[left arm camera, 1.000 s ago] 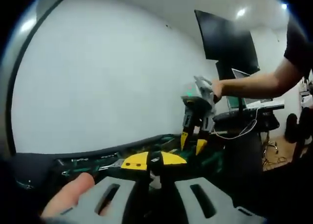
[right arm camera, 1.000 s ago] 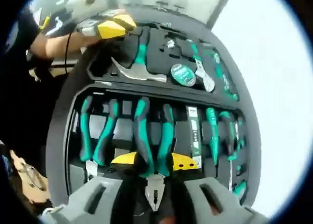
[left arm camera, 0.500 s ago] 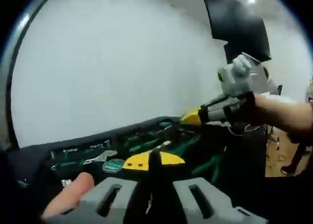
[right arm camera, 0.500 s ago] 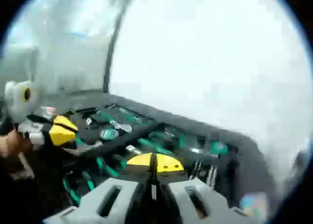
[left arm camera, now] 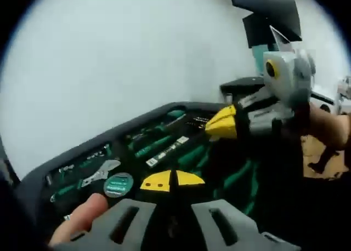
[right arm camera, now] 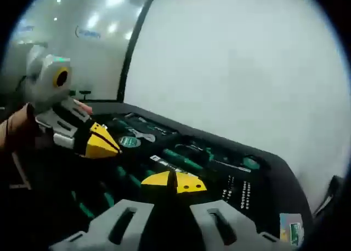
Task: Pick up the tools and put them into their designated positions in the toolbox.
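A black toolbox (left arm camera: pixel 66 166) lies open, its dark foam tray packed with green-handled tools, below and ahead of both grippers.

In the left gripper view, the left gripper (left arm camera: pixel 171 180) shows two yellow tips pressed together with nothing between them. The right gripper (left arm camera: pixel 222 123) enters from the right, held by a hand (left arm camera: pixel 329 127), its yellow tips also closed and bare, hovering above the tray's middle.

In the right gripper view, the right gripper (right arm camera: pixel 174 181) shows its tips meeting with only a thin seam, and the left gripper (right arm camera: pixel 100 141) hangs at the left, above the tray's near-left part.

The tray appears full: a round green tape (left arm camera: pixel 118 183) and a bright steel wrench (left arm camera: pixel 100 171) sit near the toolbox's left edge, and long screwdrivers (left arm camera: pixel 156 143) lie side by side in slots, their long axes running toward the far edge. A row of small silver bits (right arm camera: pixel 237 189) sits toward the right edge. No loose tool can be made out outside the box, so the task looks close to done.

Handles look rubbery and matte, metal parts smooth and shiny, and the foam soft with cut recesses. Neither gripper touches the tray; both hover over its middle, so neither is clearly nearer.
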A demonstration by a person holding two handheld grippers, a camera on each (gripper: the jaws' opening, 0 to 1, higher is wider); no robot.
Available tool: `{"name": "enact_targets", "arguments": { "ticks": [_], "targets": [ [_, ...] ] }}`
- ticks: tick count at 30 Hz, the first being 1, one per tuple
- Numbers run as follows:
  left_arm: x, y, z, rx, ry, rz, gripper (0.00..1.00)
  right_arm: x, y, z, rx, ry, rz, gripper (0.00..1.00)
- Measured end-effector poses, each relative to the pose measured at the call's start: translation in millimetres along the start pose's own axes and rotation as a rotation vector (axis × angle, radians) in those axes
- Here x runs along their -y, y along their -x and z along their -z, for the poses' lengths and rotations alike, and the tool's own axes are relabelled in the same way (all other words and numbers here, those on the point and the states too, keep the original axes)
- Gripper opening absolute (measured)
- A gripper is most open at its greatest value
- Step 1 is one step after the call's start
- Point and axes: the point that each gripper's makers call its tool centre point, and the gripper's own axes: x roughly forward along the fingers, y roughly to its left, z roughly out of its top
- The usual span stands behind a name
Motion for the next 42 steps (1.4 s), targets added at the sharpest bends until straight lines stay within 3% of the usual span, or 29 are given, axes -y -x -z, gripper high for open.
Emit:
{"name": "enact_targets", "arguments": {
  "ticks": [1, 3, 4, 5, 6, 7, 9, 12, 15, 17, 18, 19, 20, 23, 26, 29, 30, 31, 32, 33, 34, 35, 36, 37, 39, 40, 41, 42],
  "targets": [
    [-0.5, 0, -2.8, 0.013, 0.014, 0.036, 0.07, 9, 7, -9.3, 0.074, 0.031, 0.052, 0.02],
    [-9.3, -11, -4.6, 0.005, -0.085, 0.072, 0.12, 33, 34, -27.2, 0.202, 0.109, 0.200, 0.02],
    [-5.2, -16, 0.1, -0.021, -0.140, 0.097, 0.13, 44, 43, -32.6, 0.238, 0.130, 0.263, 0.02],
    [-5.1, -20, 10.3, -0.082, -0.194, 0.103, 0.13, 63, 55, -37.5, 0.276, 0.137, 0.346, 0.02],
    [-0.2, -22, 16.6, -0.123, -0.234, 0.120, 0.13, 79, 67, -42.2, 0.322, 0.086, 0.398, 0.02],
    [7.6, -24, 6.6, -0.049, -0.197, 0.168, 0.12, 94, 76, -42.9, 0.354, 0.013, 0.430, 0.02],
    [0.1, -29, 12.5, -0.079, -0.256, 0.196, 0.14, 123, 89, -33.2, 0.393, -0.162, 0.485, 0.02],
    [-0.6, -34, 12.3, -0.098, -0.248, 0.261, 0.15, 133, 81, -5.3, 0.317, -0.149, 0.491, 0.02],
    [-10.0, -37, 9.3, -0.105, -0.289, 0.242, 0.07, 129, 74, 17.0, 0.308, -0.197, 0.482, 0.02],
    [-8.4, -39, 9.5, -0.122, -0.295, 0.258, 0.06, 128, 68, 36.0, 0.230, -0.219, 0.477, 0.02],
    [-6.7, -40, 9.1, -0.131, -0.297, 0.260, 0.06, 130, 70, 28.4, 0.254, -0.211, 0.466, 0.02],
    [-6.6, -40, 9.5, -0.137, -0.313, 0.264, 0.06, 133, 73, 18.7, 0.325, -0.251, 0.478, 0.02],
    [-7.4, -43, 8.6, -0.140, -0.317, 0.267, 0.06, 135, 74, 16.3, 0.342, -0.262, 0.481, 0.02],
    [-5.5, -50, 9.7, -0.148, -0.273, 0.288, 0.06, 129, 64, 32.3, 0.253, -0.256, 0.444, 0.02],
    [-2.7, -49, 9.3, -0.148, -0.186, 0.304, 0.08, 131, 65, 28.5, 0.270, -0.239, 0.458, 0.02],
    [0.0, -44, 4.0, -0.140, -0.233, 0.293, 0.08, 128, 65, 30.0, 0.257, -0.221, 0.458, 0.02],
    [4.3, -43, -5.6, -0.107, -0.207, 0.296, 0.06, 125, 65, 30.0, 0.253, -0.210, 0.453, 0.02],
    [17.7, -43, -25.6, -0.012, -0.130, 0.334, 0.05, 124, 64, 29.4, 0.255, -0.204, 0.450, 0.02],
    [16.0, -45, -45.4, 0.070, -0.102, 0.297, 0.04, 123, 64, 28.0, 0.258, -0.195, 0.448, 0.02],
    [22.1, -46, -48.1, 0.048, -0.103, 0.311, 0.03, 123, 63, 28.1, 0.257, -0.186, 0.450, 0.02],
    [20.4, -50, -44.5, -0.009, -0.125, 0.278, 0.03, 123, 61, 28.5, 0.251, -0.177, 0.450, 0.02],
    [15.0, -54, -37.4, -0.079, -0.182, 0.221, 0.03, 123, 62, 28.7, 0.246, -0.175, 0.449, 0.02],
    [16.6, -57, -34.8, -0.106, -0.237, 0.219, 0.03, 123, 62, 29.1, 0.244, -0.176, 0.448, 0.02],
    [22.5, -61, -31.9, -0.116, -0.250, 0.238, 0.03, 125, 62, 29.6, 0.247, -0.182, 0.451, 0.02],
    [36.8, -69, -27.1, -0.126, -0.191, 0.311, 0.05, 126, 65, 30.4, 0.250, -0.190, 0.453, 0.02],
    [43.4, -71, -22.8, -0.141, -0.162, 0.351, 0.11, 125, 65, 30.5, 0.251, -0.191, 0.451, 0.02],
    [42.9, -76, -24.3, -0.126, -0.188, 0.355, 0.17, 124, 65, 30.4, 0.251, -0.189, 0.448, 0.02],
    [45.4, -78, -18.2, -0.161, -0.164, 0.349, 0.18, 123, 64, 29.9, 0.250, -0.184, 0.445, 0.02]
  ]
}}
